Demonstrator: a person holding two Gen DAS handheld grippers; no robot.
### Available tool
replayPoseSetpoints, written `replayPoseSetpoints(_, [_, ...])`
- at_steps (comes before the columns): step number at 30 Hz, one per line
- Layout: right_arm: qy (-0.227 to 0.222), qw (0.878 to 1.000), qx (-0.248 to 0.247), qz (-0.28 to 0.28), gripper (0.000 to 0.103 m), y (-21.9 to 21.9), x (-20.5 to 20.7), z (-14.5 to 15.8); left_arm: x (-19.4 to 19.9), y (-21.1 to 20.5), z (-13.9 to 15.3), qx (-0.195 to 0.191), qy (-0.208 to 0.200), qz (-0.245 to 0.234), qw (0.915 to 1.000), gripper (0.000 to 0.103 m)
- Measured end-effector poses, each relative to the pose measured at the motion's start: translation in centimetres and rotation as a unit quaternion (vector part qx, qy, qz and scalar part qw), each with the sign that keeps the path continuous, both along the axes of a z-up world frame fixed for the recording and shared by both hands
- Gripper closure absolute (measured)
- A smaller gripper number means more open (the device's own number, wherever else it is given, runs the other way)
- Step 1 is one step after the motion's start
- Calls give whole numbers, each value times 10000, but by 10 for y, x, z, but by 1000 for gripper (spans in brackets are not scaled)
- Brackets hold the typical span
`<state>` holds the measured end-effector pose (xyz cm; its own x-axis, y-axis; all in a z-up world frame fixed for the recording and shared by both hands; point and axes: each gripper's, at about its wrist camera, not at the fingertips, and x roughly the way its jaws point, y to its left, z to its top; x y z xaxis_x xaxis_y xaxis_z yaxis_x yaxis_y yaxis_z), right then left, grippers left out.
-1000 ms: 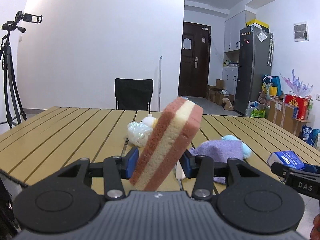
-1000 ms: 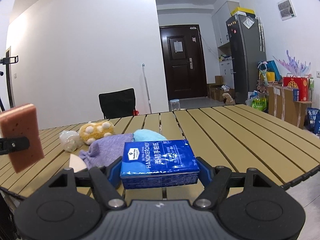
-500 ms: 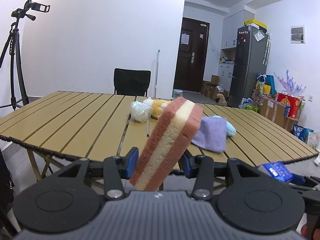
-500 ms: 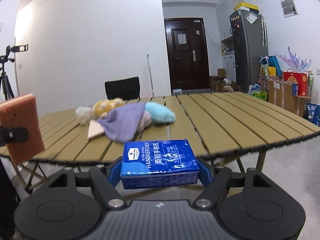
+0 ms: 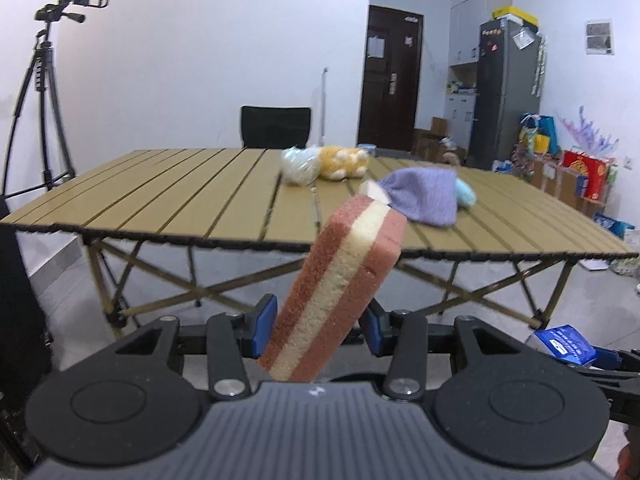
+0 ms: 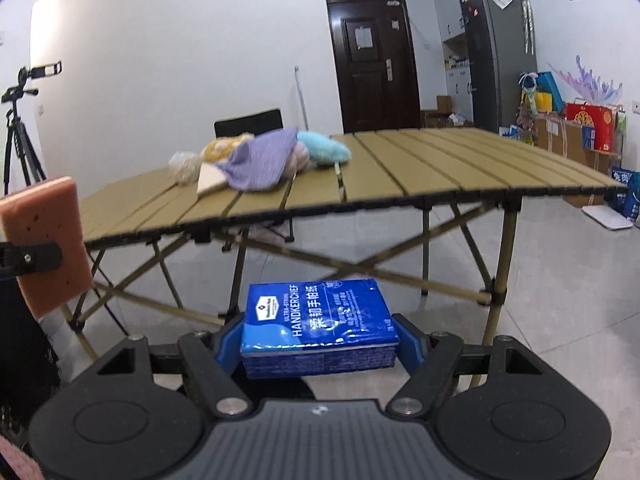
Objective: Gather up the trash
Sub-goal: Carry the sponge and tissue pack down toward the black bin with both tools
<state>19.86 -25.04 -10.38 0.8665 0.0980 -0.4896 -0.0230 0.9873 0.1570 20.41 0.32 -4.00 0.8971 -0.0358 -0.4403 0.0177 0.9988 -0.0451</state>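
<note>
The left gripper (image 5: 316, 330) clamps a tilted pink-and-cream layered sponge block (image 5: 340, 292), whose lower end is hidden behind the gripper body. The right gripper (image 6: 318, 344) pinches a flat blue plastic-wrapped tissue pack (image 6: 320, 330) by its side edges. Both are held off the near edge of the slatted tan folding table (image 6: 460, 168), above bare grey floor. On the table, a purple knitted cloth (image 6: 260, 162) partly covers neighbouring blurred items.

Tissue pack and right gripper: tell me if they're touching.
Touching. The right wrist view shows the blue tissue pack clamped in the right gripper, both blue pads pressed against its sides, with no gap.
</note>
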Motion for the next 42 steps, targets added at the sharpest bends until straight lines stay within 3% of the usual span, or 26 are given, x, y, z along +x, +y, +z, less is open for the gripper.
replayPoseSetpoints(16, [875, 9953, -138, 404, 29, 24, -30, -41, -29, 32, -50, 118, 930, 372, 9949, 58])
replayPoseSetpoints(24, [1680, 9834, -294, 626, 29, 41, -38, -78, -24, 42, -76, 119, 1475, 538, 9875, 58])
replayPoseSetpoints(42, [2461, 9617, -455, 1121, 30, 82, -19, -101, -3, 73, -110, 69, 2130, 882, 9730, 58])
